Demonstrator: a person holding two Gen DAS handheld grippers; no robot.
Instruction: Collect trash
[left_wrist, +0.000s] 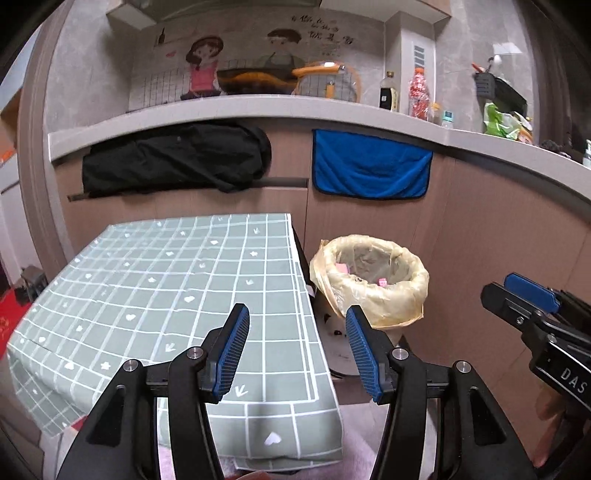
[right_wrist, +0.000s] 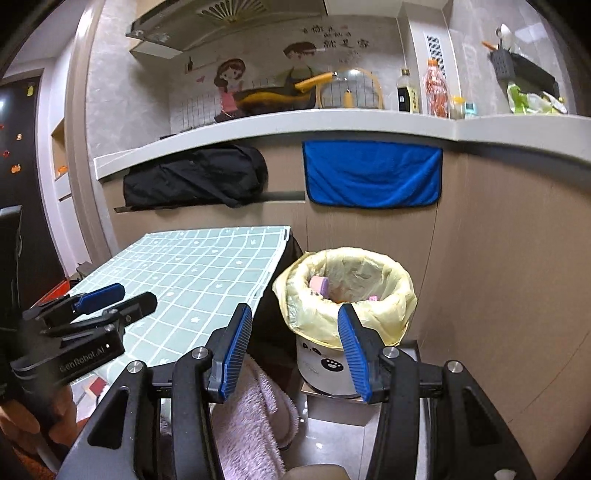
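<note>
Currently: left gripper (left_wrist: 295, 347) wide, empty; right gripper (right_wrist: 293, 350) wide, empty. Lined bin (right_wrist: 343, 295), centre frame, holds pink scraps. Risk: a jaw snagging the loose liner (left_wrist: 369, 295) could tip it.

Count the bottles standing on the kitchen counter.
2 clear ones: a dark-liquid bottle and, right of it, a red-and-orange bottle. Two small jars stand beside them; clutter farther right may hide more.

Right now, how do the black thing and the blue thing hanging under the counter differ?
The black cloth is bulky, rumpled and bunched into a wide roll; the blue towel hangs flat and smooth in a neat rectangle. The black cloth looks sleek like a jacket or bag, though I cannot tell which; the blue towel looks fluffy and has a dark trim. The black one hangs behind the table, the blue one above the bin. Both hang on the cabinet front below the counter.
</note>
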